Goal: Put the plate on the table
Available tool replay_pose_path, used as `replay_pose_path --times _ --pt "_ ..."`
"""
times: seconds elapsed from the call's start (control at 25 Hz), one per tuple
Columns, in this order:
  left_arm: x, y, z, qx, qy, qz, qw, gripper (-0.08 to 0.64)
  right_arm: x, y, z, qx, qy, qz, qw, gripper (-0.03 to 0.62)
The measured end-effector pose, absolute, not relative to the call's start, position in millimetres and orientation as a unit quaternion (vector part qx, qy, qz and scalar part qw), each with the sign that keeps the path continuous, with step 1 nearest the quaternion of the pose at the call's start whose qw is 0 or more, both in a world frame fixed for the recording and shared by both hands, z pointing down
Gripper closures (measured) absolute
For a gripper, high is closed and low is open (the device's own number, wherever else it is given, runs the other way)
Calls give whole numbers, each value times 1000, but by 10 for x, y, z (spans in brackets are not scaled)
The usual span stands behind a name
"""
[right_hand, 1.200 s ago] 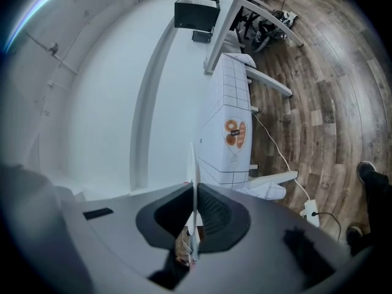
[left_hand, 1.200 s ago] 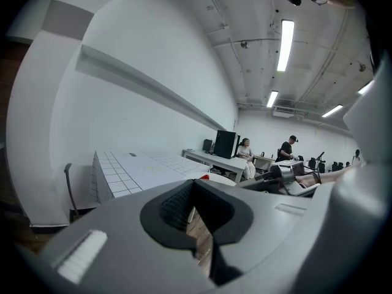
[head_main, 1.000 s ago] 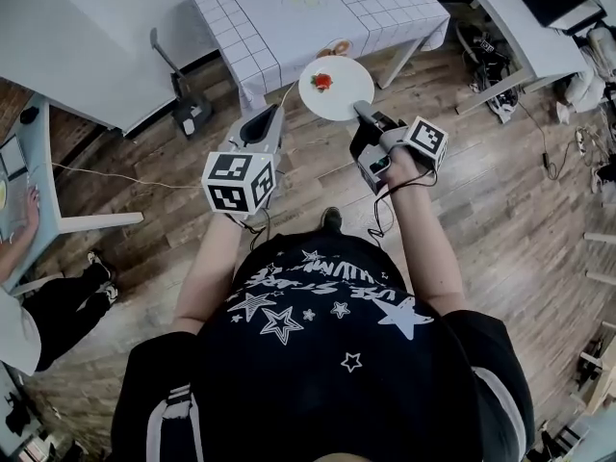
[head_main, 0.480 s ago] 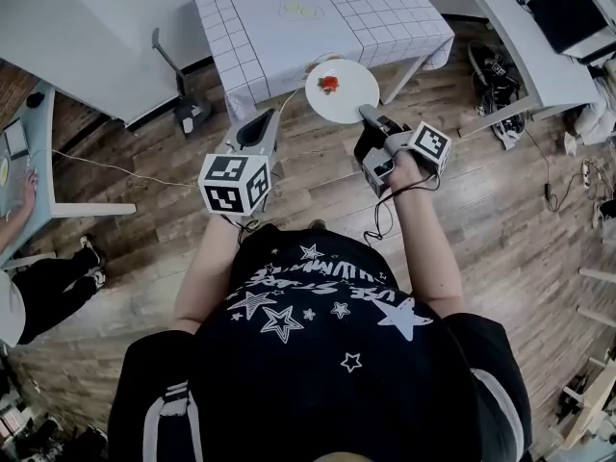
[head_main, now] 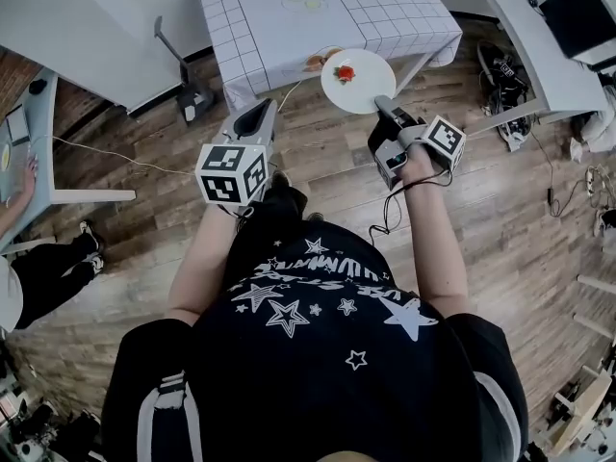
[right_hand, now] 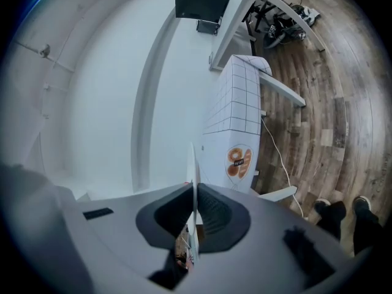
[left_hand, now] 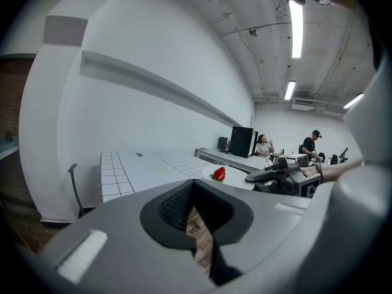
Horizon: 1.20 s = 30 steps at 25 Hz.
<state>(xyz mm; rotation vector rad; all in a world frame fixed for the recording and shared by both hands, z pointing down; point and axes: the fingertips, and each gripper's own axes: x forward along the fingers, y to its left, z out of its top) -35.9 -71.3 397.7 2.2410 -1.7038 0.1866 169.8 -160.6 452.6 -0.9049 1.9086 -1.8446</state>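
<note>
My right gripper (head_main: pixel 381 102) is clamped on the near rim of the white plate (head_main: pixel 371 89). In the right gripper view the thin edge stands squeezed between the two dark pads, so only a narrow bite of the rim is held. The rest of the plate reaches out ahead of my fingertips, carrying a red piece of fruit (head_main: pixel 345 72) near its middle. It hangs over the wooden floor (head_main: pixel 318 157), just short of the near edge of the table with the grid-patterned cloth (head_main: pixel 289 37), which lies straight ahead of the jaws. My left gripper (head_main: pixel 258 115) is off to the plate's left and apart from it, jaws drawn together with nothing in them, so it is no help here. I judge the step in hand to be the carry forward onto the table. With the weight all in front of so small a grip, the plate could droop or twist, so I should keep the wrist level and move slowly to stop the fruit sliding. I should bring the plate well past the hanging cloth edge before lowering. Then I should set its base flat on the cloth and only afterwards loosen the jaws and draw straight back.
</note>
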Motion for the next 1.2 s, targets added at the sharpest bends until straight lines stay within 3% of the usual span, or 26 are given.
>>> replay_pose_path --times 0.28,0.92,1.2 --pt "-285 -1062 3986 799 -577 57 161 551 1610 -1723 4595 -324 665 -653 163 569" --pt "-849 -2149 4142 794 -579 43 181 551 945 -2636 4752 -318 670 -657 136 569" --pt "-728 -2044 4378 788 -590 39 174 551 1020 -2627 4940 -304 684 -651 126 569"
